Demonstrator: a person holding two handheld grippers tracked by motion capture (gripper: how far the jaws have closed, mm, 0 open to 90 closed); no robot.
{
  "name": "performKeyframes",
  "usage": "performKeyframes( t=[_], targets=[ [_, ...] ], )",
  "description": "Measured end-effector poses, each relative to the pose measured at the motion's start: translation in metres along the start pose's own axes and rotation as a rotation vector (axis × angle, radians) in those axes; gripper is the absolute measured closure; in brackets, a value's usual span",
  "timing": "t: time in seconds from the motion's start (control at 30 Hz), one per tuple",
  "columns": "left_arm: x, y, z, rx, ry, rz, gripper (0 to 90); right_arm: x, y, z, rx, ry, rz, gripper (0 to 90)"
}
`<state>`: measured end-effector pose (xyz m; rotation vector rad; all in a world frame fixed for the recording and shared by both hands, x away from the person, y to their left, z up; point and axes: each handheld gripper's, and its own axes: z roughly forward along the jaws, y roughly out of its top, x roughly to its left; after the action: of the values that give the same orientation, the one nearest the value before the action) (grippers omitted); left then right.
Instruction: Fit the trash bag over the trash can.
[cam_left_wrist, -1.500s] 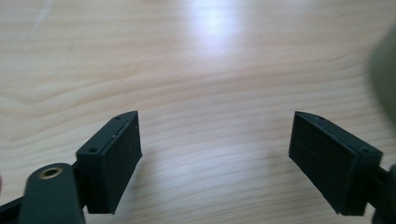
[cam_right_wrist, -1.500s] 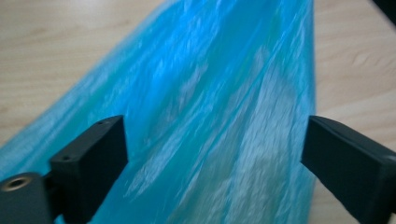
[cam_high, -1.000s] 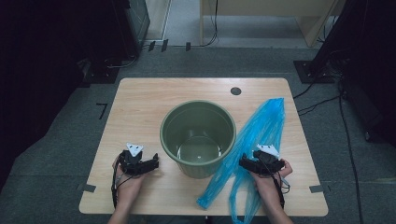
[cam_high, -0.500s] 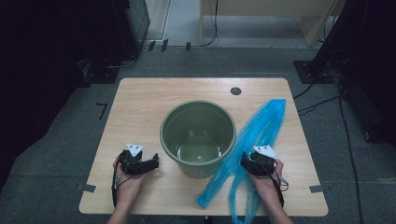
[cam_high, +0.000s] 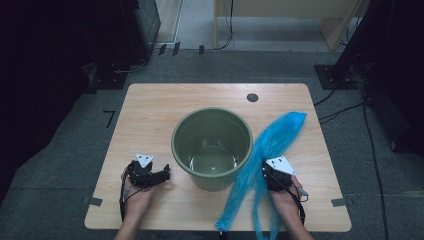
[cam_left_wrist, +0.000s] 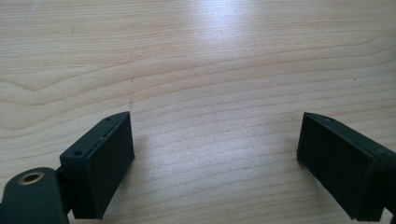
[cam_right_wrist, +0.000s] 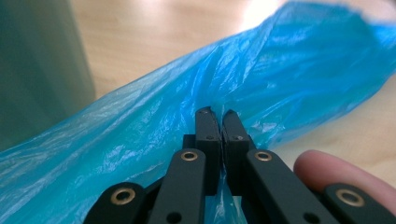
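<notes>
Bag (cam_right_wrist: 140, 135) pinched between closed right gripper (cam_right_wrist: 217, 112) jaws, beside bucket (cam_high: 212, 145)

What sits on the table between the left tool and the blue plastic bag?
The green bucket stands between the left tool and the blue plastic bag, seen in the high view. It looks empty and upright.

Along my right claw (cam_right_wrist: 216, 114), the green bucket (cam_right_wrist: 37, 70) to its left is a blur, cut off by the edge. The blue bag (cam_right_wrist: 140, 135) hides the table beyond my tips, and whether film sits between my pads I cannot tell.
</notes>
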<state>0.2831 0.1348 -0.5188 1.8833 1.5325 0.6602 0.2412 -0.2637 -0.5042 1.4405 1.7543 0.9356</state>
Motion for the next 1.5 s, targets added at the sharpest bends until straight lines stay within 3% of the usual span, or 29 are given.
performKeyframes(
  t=[0.1, 0.27, 0.47, 0.57, 0.7, 0.73, 0.9, 1.13, 1.5],
  targets=[
    [0.000, 0.000, 0.000, 0.000, 0.000, 0.000, 10.6, -0.004, 0.008, -0.010, -0.077, 0.002, -0.010, 89.3],
    [0.000, 0.000, 0.000, 0.000, 0.000, 0.000, 10.6, -0.012, 0.017, -0.020, -0.122, 0.032, -0.024, 89.4],
    [0.000, 0.000, 0.000, 0.000, 0.000, 0.000, 10.5, -0.016, 0.030, -0.034, -0.211, 0.012, -0.066, 90.0],
    [0.000, 0.000, 0.000, 0.000, 0.000, 0.000, 10.6, -0.018, 0.034, -0.036, -0.214, 0.041, -0.067, 90.0],
    [0.000, 0.000, 0.000, 0.000, 0.000, 0.000, 10.6, -0.023, 0.040, -0.045, -0.271, 0.087, -0.087, 90.0],
    [0.000, 0.000, 0.000, 0.000, 0.000, 0.000, 10.6, -0.024, 0.042, -0.048, -0.282, 0.086, -0.105, 90.0],
    [0.000, 0.000, 0.000, 0.000, 0.000, 0.000, 10.6, -0.029, 0.051, -0.057, -0.309, 0.080, -0.102, 90.0],
    [0.000, 0.000, 0.000, 0.000, 0.002, -0.001, 10.6, -0.036, 0.067, -0.072, -0.356, 0.115, -0.106, 90.0],
    [-0.001, 0.000, 0.000, -0.001, 0.004, -0.002, 11.1, -0.030, 0.093, -0.097, -0.441, 0.149, -0.126, 90.0]
  ],
)
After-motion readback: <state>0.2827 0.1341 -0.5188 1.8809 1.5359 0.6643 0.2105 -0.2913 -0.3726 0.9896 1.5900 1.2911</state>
